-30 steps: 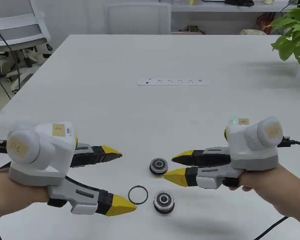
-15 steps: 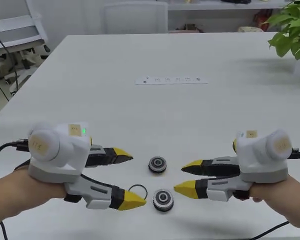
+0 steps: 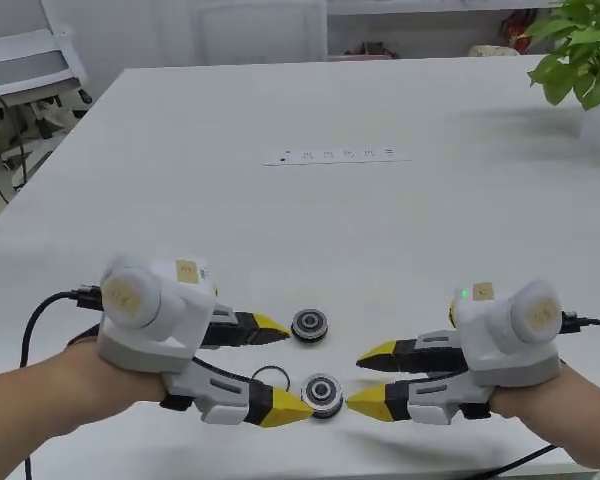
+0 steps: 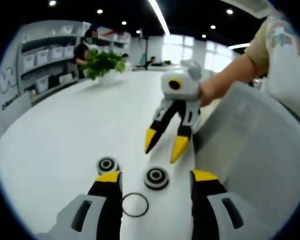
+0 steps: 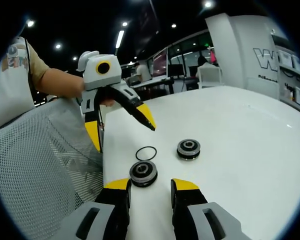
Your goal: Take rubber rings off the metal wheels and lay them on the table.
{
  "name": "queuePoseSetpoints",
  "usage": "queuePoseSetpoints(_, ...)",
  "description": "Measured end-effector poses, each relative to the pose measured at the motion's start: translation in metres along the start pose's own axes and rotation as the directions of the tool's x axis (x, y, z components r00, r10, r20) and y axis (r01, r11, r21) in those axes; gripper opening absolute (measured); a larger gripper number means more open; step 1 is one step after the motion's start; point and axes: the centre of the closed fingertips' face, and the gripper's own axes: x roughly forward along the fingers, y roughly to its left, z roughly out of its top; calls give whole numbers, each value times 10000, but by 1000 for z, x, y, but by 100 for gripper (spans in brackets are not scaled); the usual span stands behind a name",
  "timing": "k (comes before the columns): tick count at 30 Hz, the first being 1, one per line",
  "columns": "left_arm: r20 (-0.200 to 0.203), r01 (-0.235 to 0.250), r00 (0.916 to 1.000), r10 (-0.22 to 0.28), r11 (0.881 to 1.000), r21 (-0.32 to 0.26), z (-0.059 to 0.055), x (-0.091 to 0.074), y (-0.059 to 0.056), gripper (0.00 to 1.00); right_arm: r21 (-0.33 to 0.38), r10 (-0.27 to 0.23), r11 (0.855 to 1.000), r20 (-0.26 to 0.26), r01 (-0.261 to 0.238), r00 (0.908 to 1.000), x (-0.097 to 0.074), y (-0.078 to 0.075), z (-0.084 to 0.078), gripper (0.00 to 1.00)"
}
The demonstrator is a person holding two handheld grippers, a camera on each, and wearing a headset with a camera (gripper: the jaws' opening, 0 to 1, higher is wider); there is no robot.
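Note:
Two metal wheels lie on the white table [image 3: 380, 230]: a far wheel [image 3: 310, 324] and a near wheel [image 3: 322, 393]. Both carry dark rubber rims. A loose black rubber ring [image 3: 270, 377] lies flat just left of the near wheel, partly behind the left jaw. My left gripper [image 3: 278, 366] is open, its yellow tips spanning the ring and reaching the near wheel [image 4: 156, 177]. From the right, my right gripper [image 3: 370, 378] points at the near wheel [image 5: 143, 172], open, with nothing held. The ring [image 5: 146, 152] and far wheel [image 5: 188, 148] lie beyond it.
A white power strip [image 3: 337, 156] lies flat at the table's middle. A potted plant [image 3: 578, 60] stands at the far right corner. Chairs stand past the far edge and at the left. The front table edge runs just under both hands.
Both grippers have closed in on the near wheel from either side. The left one moved right over the loose ring; the right one dropped nearer the front edge. The wheels and ring stayed put.

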Motion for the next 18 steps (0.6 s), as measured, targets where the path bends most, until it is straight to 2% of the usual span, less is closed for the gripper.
queuePoseSetpoints(5, -69, 157, 9999, -158, 9998, -148, -2, 7, -3, 47, -76, 94, 9999, -201, -95, 9998, 6, 2, -6, 27)
queuePoseSetpoints(13, -406, 291, 9987, -297, 9994, -168, -14, 17, -9, 37, -131, 236, 9996, -248, -239, 9994, 12, 5, -9, 23)
queuePoseSetpoints(18, -442, 223, 9988, -230, 9996, -173, -16, 21, -7, 33, -152, 262, 9995, -230, -265, 9994, 14, 6, -9, 21)
